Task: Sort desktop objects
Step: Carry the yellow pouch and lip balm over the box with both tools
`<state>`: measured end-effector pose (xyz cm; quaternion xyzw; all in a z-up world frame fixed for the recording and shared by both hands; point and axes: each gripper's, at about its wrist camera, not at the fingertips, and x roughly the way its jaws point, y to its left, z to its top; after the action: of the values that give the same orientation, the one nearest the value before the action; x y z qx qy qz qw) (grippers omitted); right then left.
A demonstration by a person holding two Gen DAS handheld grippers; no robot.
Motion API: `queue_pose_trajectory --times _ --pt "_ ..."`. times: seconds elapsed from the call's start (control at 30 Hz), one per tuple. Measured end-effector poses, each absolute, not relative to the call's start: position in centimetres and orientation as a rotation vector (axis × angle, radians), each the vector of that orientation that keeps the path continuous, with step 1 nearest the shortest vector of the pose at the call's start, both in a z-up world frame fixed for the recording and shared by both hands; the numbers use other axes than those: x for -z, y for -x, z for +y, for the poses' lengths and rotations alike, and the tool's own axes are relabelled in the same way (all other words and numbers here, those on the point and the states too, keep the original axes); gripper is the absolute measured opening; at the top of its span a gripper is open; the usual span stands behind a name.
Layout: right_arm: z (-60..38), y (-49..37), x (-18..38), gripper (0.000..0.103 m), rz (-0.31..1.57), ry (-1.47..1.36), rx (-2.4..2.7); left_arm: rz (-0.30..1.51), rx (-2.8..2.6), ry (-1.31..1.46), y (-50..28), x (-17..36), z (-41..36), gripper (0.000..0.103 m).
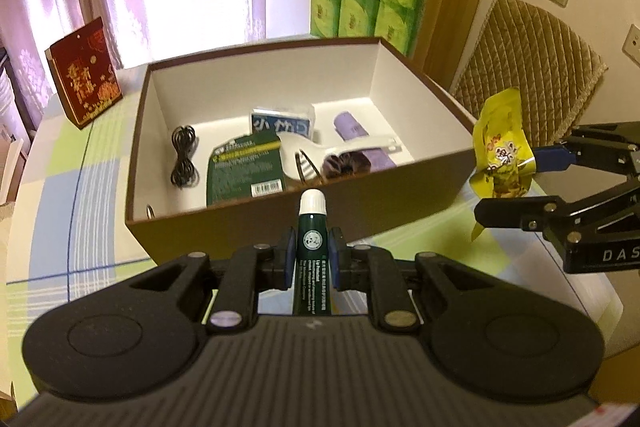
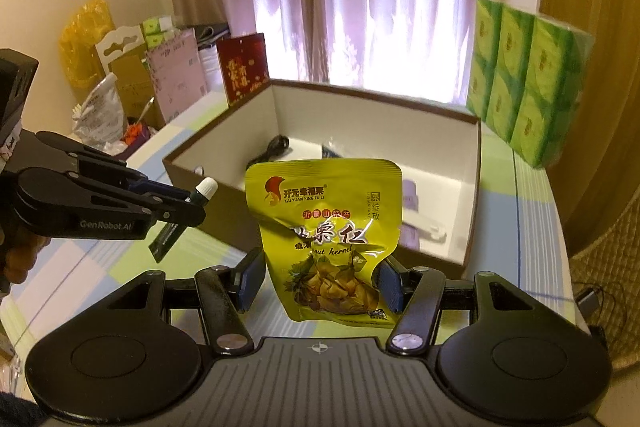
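Above the near edge of the brown box [image 1: 304, 223], the left gripper [image 1: 313, 261] stood nearly closed, its blue pads clamped on a dark green tube [image 1: 312, 247] with a white cap, while the right gripper [image 2: 320, 281] stood about half open, pinching a yellow snack pouch [image 2: 326, 239] by its lower sides. Both items hung clear of the checked tablecloth [image 1: 80, 163], short of the box opening. To finish the step well, each load probably needed carrying over the wall before release, with the tube aimed at the bare floor left of the cable [image 1: 185, 157] and the pouch laid flat rather than dropped on the white scoop [image 1: 316, 151]. The two grippers were near each other, so going in one at a time would likely avoid a knock. In the right wrist view the pouch hid much of the box floor, and the near wall cut off whatever lay against it; the small ring [image 1: 150, 211] by the left corner was too cropped to name.
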<state>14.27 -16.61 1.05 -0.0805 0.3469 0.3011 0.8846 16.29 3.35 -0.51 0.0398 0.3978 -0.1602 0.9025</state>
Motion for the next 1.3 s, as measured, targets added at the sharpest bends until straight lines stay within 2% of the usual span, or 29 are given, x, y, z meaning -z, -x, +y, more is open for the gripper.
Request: queue_pose_trajectory --times 0.77,1.07,1.3 --pt "-16.1 -19.2 -3.8 0.056 0.635 0.138 -0.583 0.735 0.29 -0.075 -20.6 -2.3 4.9 0.013" --pt "-15.8 -22.0 -3.2 0.056 0.66 0.072 -0.553 0.721 0.25 -0.063 -23.6 -2.4 6.4 0.013" --pt "-15.6 -24.2 -1.5 0.056 0.709 0.043 -0.535 0.769 0.233 -0.047 -25.7 -0.5 7.1 0.013"
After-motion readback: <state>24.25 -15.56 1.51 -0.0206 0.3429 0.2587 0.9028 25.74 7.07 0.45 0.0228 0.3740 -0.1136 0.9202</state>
